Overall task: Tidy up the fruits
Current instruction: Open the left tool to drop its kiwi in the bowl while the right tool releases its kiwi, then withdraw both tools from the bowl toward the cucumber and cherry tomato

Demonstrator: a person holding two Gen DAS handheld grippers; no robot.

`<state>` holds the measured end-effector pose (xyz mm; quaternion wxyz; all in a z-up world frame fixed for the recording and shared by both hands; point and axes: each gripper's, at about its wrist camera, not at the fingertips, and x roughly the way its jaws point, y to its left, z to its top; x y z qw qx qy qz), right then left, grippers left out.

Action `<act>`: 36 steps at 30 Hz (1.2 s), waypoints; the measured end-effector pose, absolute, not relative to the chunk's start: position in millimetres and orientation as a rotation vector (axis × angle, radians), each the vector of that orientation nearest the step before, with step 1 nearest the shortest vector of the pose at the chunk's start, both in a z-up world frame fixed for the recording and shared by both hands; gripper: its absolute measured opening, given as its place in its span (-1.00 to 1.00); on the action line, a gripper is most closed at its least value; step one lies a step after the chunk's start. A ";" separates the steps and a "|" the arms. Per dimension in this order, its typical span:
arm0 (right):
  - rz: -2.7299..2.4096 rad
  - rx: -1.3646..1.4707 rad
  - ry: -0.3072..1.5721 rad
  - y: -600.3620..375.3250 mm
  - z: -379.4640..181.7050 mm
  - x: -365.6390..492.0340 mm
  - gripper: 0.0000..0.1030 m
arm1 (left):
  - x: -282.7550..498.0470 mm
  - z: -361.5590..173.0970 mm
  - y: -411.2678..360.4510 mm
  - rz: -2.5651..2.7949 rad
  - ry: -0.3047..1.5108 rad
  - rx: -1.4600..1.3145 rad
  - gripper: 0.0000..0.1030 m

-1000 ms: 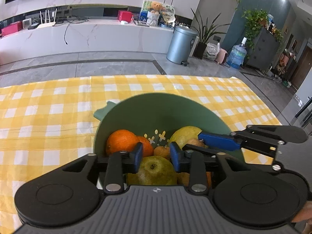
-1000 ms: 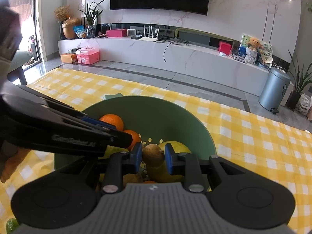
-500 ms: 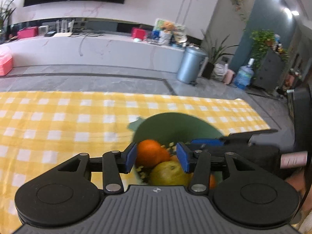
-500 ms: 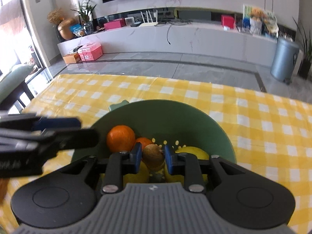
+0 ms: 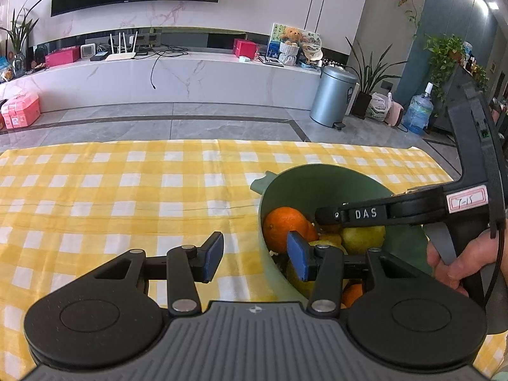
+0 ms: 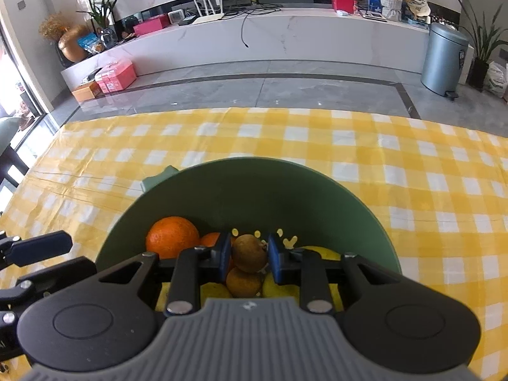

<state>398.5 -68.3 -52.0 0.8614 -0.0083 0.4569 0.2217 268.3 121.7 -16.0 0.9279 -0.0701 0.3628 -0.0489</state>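
Now: right tool (image 6: 247, 255) clamped on brown kiwi (image 6: 249, 253), poised over green bowl (image 6: 285, 190), pile dead below; large orange (image 6: 172, 237) at 10 o'clock. Left tool (image 5: 255, 255) wide, empty, straddling bowl rim, farther off.

Two wrist fisheyes close above the shared green bowl (image 5: 320, 177), facing the TV wall.

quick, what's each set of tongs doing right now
Left tongs: open, holding nothing, at the near rim of the green bowl.
Right tongs: closed on a brown kiwi over the bowl.
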 end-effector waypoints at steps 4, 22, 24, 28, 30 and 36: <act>0.454 -0.001 0.960 -69.4 -50.9 397.3 -0.56 | 265.1 -13.6 119.8 -0.107 0.743 -0.138 0.07; 0.480 0.051 0.805 -110.8 -10.5 317.7 -0.32 | 224.7 3.8 84.1 -0.162 0.791 -0.040 0.06; 0.476 0.066 0.782 -121.5 -7.9 299.7 -0.32 | 218.7 6.7 74.2 -0.183 0.788 -0.006 0.06; 0.464 0.095 0.761 -141.8 -10.0 266.1 -0.32 | 205.1 14.5 54.2 -0.249 0.781 0.047 0.06; 0.456 0.101 0.765 -150.8 -15.5 248.1 -0.32 | 198.7 14.1 47.2 -0.279 0.790 0.055 0.07; 0.418 0.146 0.812 -177.0 -39.8 199.7 -0.32 | 181.0 2.8 30.9 -0.319 0.863 0.036 0.06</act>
